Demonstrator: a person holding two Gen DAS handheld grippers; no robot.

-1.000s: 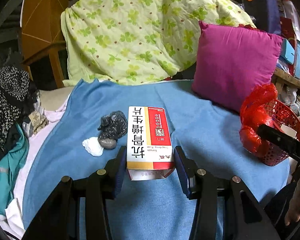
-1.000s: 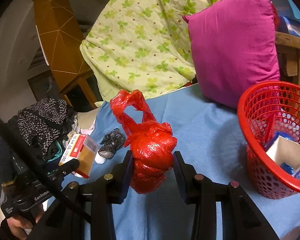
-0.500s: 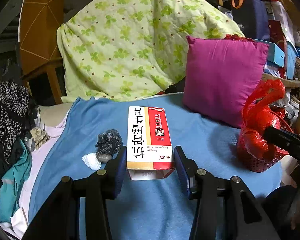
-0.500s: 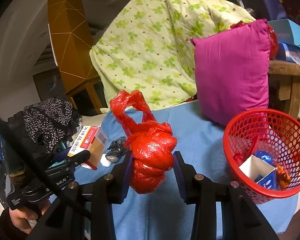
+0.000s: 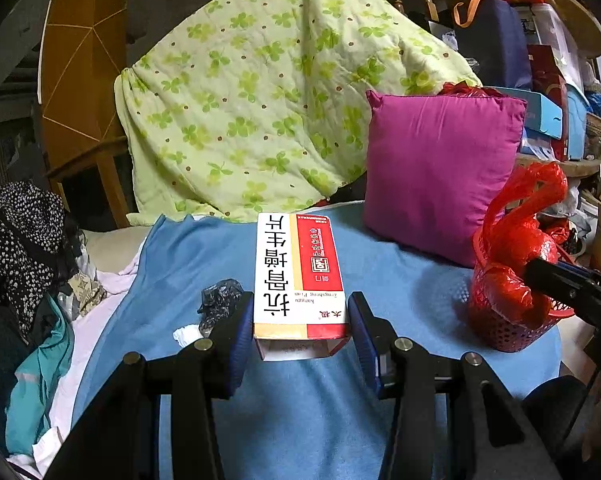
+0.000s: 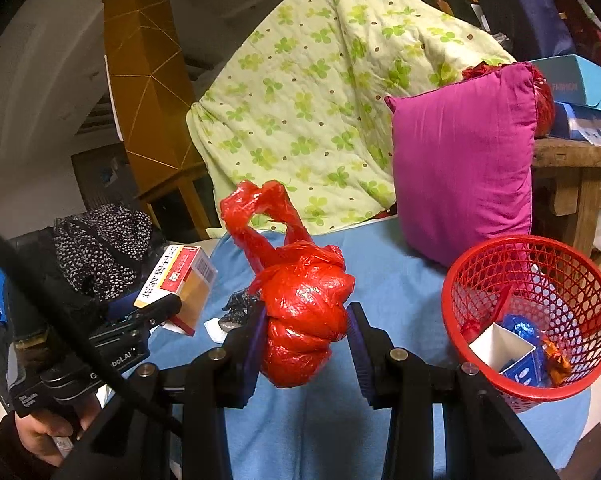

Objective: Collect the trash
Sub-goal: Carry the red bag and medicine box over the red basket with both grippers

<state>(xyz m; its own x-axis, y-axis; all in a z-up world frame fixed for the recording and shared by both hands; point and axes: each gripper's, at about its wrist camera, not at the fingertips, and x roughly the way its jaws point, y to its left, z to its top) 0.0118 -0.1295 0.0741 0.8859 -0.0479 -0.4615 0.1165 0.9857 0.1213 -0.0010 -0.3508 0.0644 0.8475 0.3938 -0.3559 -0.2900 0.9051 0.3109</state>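
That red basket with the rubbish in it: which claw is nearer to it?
Right. The right claw, gripping the red bag, is just beside the red basket. The left claw, holding the box, is further away.

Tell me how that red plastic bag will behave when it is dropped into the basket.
The red bag looks soft and crumpled, so it should squash rather than bounce. Its loose handles flop and may snag the basket rim. It seems light.

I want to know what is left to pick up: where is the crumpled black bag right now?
The crumpled black bag lies on the blue blanket in the left wrist view, just left of the held medicine box, with a white tissue wad beside it.
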